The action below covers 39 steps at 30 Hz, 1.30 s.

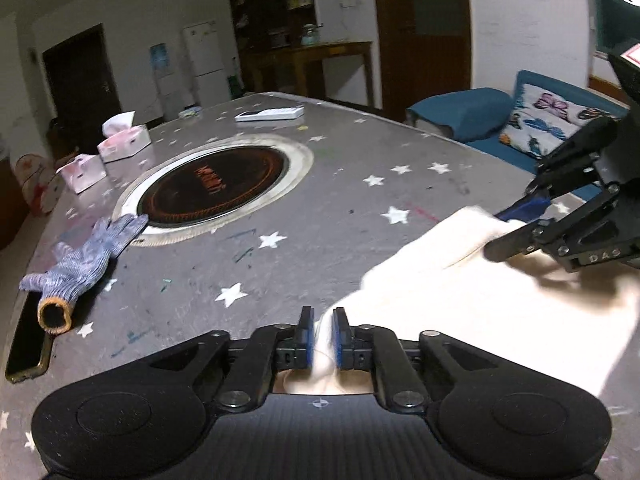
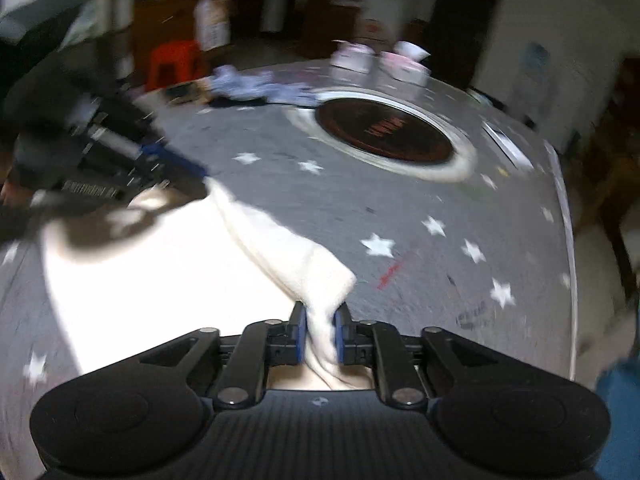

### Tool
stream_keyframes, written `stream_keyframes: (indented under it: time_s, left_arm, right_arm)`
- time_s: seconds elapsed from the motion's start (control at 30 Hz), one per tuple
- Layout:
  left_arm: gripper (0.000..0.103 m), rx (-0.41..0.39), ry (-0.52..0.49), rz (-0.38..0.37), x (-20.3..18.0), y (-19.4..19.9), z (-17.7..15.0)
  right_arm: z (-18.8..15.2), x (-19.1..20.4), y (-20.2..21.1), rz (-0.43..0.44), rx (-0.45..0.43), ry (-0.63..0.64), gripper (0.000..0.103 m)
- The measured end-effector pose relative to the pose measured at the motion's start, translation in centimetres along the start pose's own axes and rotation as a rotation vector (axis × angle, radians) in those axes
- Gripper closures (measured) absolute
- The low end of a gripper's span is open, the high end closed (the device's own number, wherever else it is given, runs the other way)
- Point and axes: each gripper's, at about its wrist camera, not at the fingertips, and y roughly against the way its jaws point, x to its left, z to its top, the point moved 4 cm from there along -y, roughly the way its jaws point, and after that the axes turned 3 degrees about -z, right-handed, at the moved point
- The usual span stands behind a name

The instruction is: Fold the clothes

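Both claws are on the white garment point(image 1: 460, 280) here. The left gripper point(image 1: 322, 338) has its blue pads point(image 1: 306, 340) pinched together on a bunched fold of the cloth, which runs up between them and spreads away ahead and to the right of that claw across the grey star-printed table point(image 1: 320, 208). Off to its right, the right gripper point(image 1: 516, 220) comes in from the side, its tips buried in the far edge of the same cloth.

From the right wrist view, blurred by motion, the right gripper point(image 2: 320, 334) is likewise clamped on a thick rolled edge of the white garment point(image 2: 160, 280); that edge stretches ahead and to the left, toward the left gripper point(image 2: 176, 164), which meets its far end.

Ahead of the left claw sits the round black cooktop point(image 1: 216, 188) sunk in the table. Further left lie a blue knitted glove point(image 1: 84, 260), a dark phone point(image 1: 28, 344) just beside its cuff, and two tissue boxes point(image 1: 124, 142) beyond.
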Motion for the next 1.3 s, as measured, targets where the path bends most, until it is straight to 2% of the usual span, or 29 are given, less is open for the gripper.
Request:
stream_keyframes:
  time_s: [0.13,0.23,0.3,0.4,0.5,0.57,0.77,0.93,1.07,1.2,1.3]
  left_arm:
    - [0.089,-0.008,0.021,0.052,0.6,0.4,-0.1]
    - [0.089,-0.036,0.056,0.058,0.8,1.8,0.2]
    - [0.089,-0.059,0.068,0.028,0.3,3.0,0.5]
    - [0.089,-0.075,0.084,-0.048,-0.9,3.9,0.7]
    - [0.089,-0.055,0.109,-0.119,-2.2,3.4,0.7]
    - [0.089,-0.039,0.107,-0.136,-2.9,2.6,0.5]
    - [0.089,0.019,0.119,-0.113,-2.6,1.2,-1.2]
    - [0.088,0.008,0.127,-0.112,-2.3,1.7,-1.7]
    - [0.086,0.002,0.133,-0.108,-2.4,1.6,-1.7]
    - [0.085,0.004,0.12,-0.095,-2.4,1.8,-1.9]
    - [0.085,0.007,0.123,-0.084,-2.1,2.2,-2.0]
  right_arm:
    - [-0.7,-1.6,0.8,-0.073,-0.031,-0.076,0.08]
    - [-1.3,-2.5,2.2,-0.108,-0.059,-0.121,0.08]
    - [-1.7,-2.8,3.2,-0.116,-0.075,-0.144,0.08]
    - [-2.6,-2.7,4.4,-0.061,-0.077,-0.188,0.08]
    - [-3.2,-2.2,4.4,-0.031,-0.07,-0.205,0.08]
    - [-3.5,-2.2,3.9,-0.023,-0.068,-0.223,0.082]
    - [-4.0,-3.2,2.9,-0.07,-0.065,-0.252,0.082]
    - [-4.7,-3.6,5.2,-0.082,-0.077,-0.251,0.082]
    - [-6.0,-2.8,5.4,-0.076,-0.04,-0.223,0.085]
    - [-6.4,-3.4,4.4,-0.126,-0.026,-0.238,0.09]
    - [-5.8,-4.1,4.3,-0.166,-0.031,-0.244,0.09]
